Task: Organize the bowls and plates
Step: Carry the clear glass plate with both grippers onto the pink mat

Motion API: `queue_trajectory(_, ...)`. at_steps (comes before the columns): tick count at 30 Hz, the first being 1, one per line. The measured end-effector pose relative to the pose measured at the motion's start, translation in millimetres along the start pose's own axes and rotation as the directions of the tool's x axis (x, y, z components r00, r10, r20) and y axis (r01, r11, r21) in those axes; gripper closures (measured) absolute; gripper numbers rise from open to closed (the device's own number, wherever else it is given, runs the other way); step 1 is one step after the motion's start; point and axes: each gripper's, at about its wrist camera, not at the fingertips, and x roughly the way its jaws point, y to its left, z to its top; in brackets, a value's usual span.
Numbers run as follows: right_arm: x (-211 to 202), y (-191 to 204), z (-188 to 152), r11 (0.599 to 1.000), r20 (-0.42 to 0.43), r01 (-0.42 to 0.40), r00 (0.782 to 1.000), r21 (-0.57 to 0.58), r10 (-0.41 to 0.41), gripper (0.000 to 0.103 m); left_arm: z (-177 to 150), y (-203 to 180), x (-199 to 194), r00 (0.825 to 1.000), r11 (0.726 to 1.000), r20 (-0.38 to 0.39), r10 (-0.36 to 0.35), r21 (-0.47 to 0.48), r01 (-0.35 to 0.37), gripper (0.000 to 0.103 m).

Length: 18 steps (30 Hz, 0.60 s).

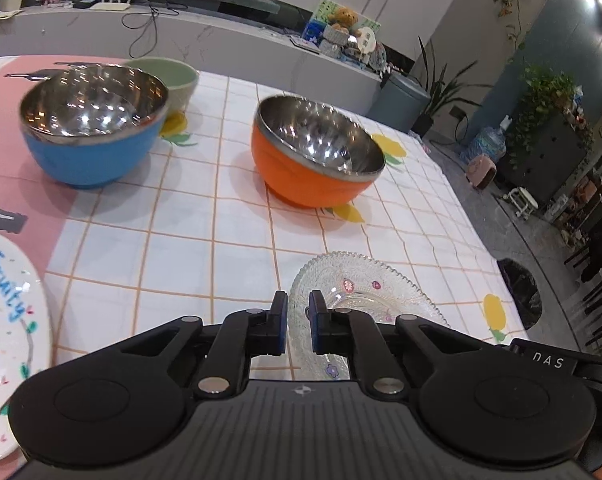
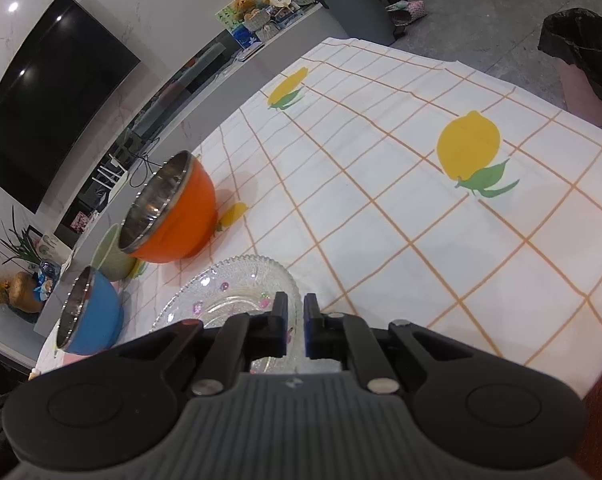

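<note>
the left gripper point(image 1: 299, 322) hovers low over the near edge of the table, its blue-padded jaws drawn close with only a narrow gap, and the near-left rim of the glass plate point(image 1: 365, 284) lies within or just behind that gap; whether the pads actually pinch the rim cannot be told. the right gripper point(image 2: 296, 326) shows the same narrow gap, with the right rim of the glass plate point(image 2: 229, 288) passing between or just below its pads, and contact there cannot be told either.

the clear, scalloped glass plate lies flat on the checked lemon tablecloth point(image 1: 205, 248) at the near side. beyond it stands the orange bowl point(image 1: 317, 152), upright with a steel lining. far left of that sits the blue bowl point(image 1: 93, 132), also steel-lined, resting on a pink mat point(image 1: 5, 128). just behind the blue bowl, touching or nearly so, is a pale green bowl point(image 1: 181, 80). at the near left edge lies a white plate point(image 1: 9, 320) lettered "fruity", well apart from the glass plate.

in the right wrist view the orange bowl point(image 2: 173, 216), green bowl point(image 2: 109, 258) and blue bowl point(image 2: 91, 316) line up left of the glass plate.
</note>
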Motion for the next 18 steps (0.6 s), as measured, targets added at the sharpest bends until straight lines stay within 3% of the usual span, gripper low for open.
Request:
queue_trajectory(10, -11.7, 43.6, -11.7, 0.997, -0.012, -0.072, 0.997, -0.039, 0.072, 0.097, 13.9, 27.4, -50.6, 0.998, 0.998, 0.047, 0.044, -0.054, -0.042, 0.092)
queue_trajectory(18, -2.5, 94.1, -35.7, 0.985, -0.090, -0.144, 0.987, -0.090, 0.136, 0.098, 20.1, 76.5, -86.3, 0.990, 0.985, 0.074, 0.117, -0.139, -0.106, 0.092)
